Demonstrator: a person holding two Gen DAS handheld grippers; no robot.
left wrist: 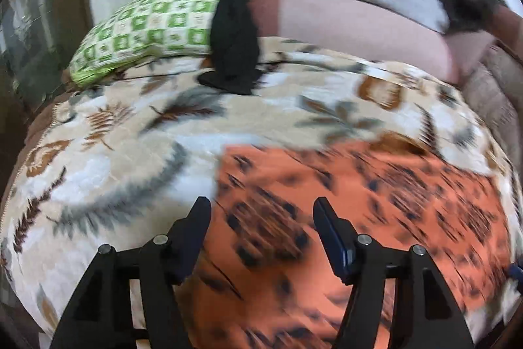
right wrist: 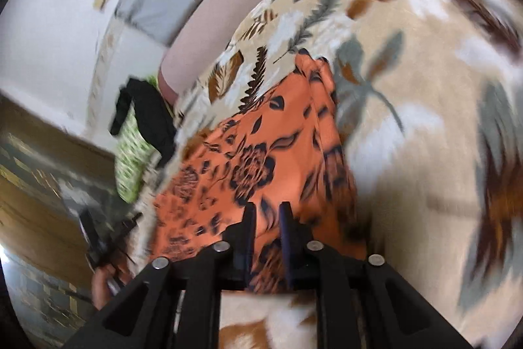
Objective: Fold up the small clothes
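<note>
A: Left wrist view, item by item?
B: Left tongs (left wrist: pixel 261 215), jaws spread wide, holding nothing, over the near edge of the orange floral garment (left wrist: pixel 359 211). Garment lies on the leaf-print blanket (left wrist: pixel 130 152) covering the bed. Beyond the garment: green checked pillow (left wrist: pixel 147 28), with a black garment (left wrist: pixel 233 31) draped over its right end.

A: Right wrist view?
B: Right tongs (right wrist: pixel 266 215), jaws nearly together, pinching a fold of the orange floral garment (right wrist: pixel 261 152) between them. Garment stretches away from the tongs across the blanket (right wrist: pixel 425 120). Left of the garment: the pillow (right wrist: pixel 130 152) and black garment (right wrist: pixel 147 110), both blurred.
</note>
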